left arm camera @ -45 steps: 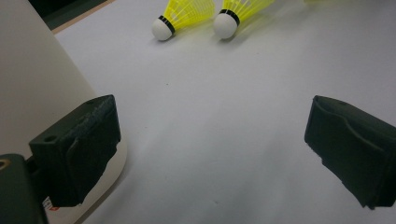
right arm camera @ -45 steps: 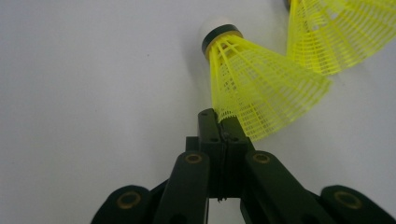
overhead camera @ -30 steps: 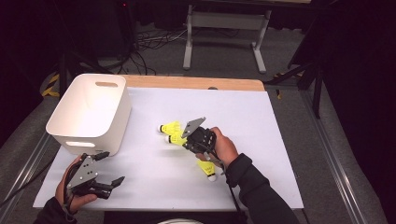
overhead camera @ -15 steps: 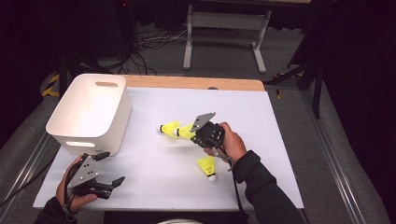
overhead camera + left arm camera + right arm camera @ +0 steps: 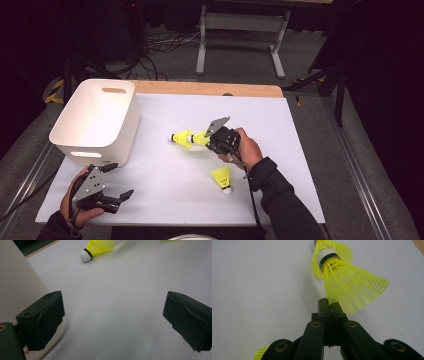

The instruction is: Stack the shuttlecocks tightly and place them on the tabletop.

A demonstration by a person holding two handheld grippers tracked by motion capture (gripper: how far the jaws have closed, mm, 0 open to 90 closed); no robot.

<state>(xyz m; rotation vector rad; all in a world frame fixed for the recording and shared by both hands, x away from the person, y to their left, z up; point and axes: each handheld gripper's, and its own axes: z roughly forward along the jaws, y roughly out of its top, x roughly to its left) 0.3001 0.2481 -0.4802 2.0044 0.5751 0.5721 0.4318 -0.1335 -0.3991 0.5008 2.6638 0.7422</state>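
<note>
1. I had the held shuttlecock (image 5: 352, 287) pinched by its yellow skirt in the right gripper (image 5: 212, 136), fingers pressed together on the mesh, just above the bench (image 5: 280, 120) near its middle.
2. Its cork nose sat tucked into a second shuttlecock (image 5: 182, 138) beside it.
3. I judged this the carrying step; next came a lift leftward over the white bin (image 5: 95, 120).
4. The bin looked empty.
5. A third shuttlecock (image 5: 221, 177) lay nearer me.
6. My left gripper (image 5: 112, 192) rested with fingers spread, holding nothing.
</note>
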